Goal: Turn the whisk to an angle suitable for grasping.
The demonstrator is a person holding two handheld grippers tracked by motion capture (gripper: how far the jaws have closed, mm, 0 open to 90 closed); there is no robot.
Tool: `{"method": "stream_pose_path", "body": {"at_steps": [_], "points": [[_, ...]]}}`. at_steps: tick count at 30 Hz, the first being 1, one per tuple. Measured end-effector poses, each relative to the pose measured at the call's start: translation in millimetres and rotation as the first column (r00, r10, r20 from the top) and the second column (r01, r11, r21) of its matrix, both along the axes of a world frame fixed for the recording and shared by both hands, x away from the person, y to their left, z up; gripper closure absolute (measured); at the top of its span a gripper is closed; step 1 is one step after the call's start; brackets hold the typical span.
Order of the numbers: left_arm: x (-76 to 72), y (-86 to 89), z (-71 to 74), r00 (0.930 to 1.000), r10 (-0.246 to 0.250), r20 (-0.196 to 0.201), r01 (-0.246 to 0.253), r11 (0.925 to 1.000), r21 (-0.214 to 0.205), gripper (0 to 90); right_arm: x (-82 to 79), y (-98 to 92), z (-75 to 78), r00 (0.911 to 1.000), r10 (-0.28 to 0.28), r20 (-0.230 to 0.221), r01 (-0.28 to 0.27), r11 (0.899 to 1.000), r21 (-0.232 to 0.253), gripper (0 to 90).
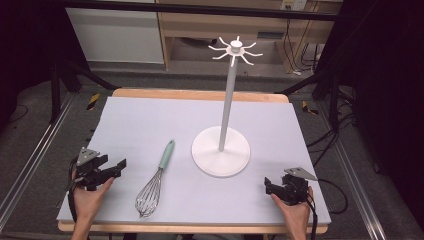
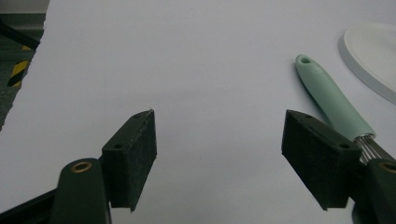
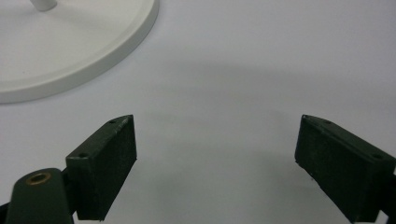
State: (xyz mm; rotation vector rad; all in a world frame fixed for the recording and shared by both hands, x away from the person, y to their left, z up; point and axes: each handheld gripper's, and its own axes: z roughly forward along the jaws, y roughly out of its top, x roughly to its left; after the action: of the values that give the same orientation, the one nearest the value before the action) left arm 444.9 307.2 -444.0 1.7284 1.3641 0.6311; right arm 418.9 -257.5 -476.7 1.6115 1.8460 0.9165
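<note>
A wooden table (image 1: 200,94) carries a pale lavender mat (image 1: 150,120) that covers nearly its whole top, leaving a strip of wood bare along the far edge. On the mat lies a wire whisk (image 1: 156,180) with a mint-green handle, its handle end pointing away toward the far side. Just to its right stands a white hook stand (image 1: 222,150) on a round base.
</note>
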Motion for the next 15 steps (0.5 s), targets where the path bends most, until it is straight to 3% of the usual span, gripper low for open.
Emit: {"method": "stream_pose_path", "body": {"at_steps": [5, 15], "points": [[-2.7, -5.2, 5.4, 0.9997, -0.025, 0.006, 0.025, 0.9997, -0.005, 29.1, -1.8, -2.9, 0.8, 0.9998, -0.002, 0.019, 0.002, 1.000, 0.019, 13.3], [-2.6, -23.8, 12.5, 0.9960, -0.090, -0.004, 0.090, 0.9951, 0.040, 30.2, -4.2, -5.4, 2.1, 0.9985, -0.001, 0.055, -0.001, 0.999, 0.035, 14.0]]}}
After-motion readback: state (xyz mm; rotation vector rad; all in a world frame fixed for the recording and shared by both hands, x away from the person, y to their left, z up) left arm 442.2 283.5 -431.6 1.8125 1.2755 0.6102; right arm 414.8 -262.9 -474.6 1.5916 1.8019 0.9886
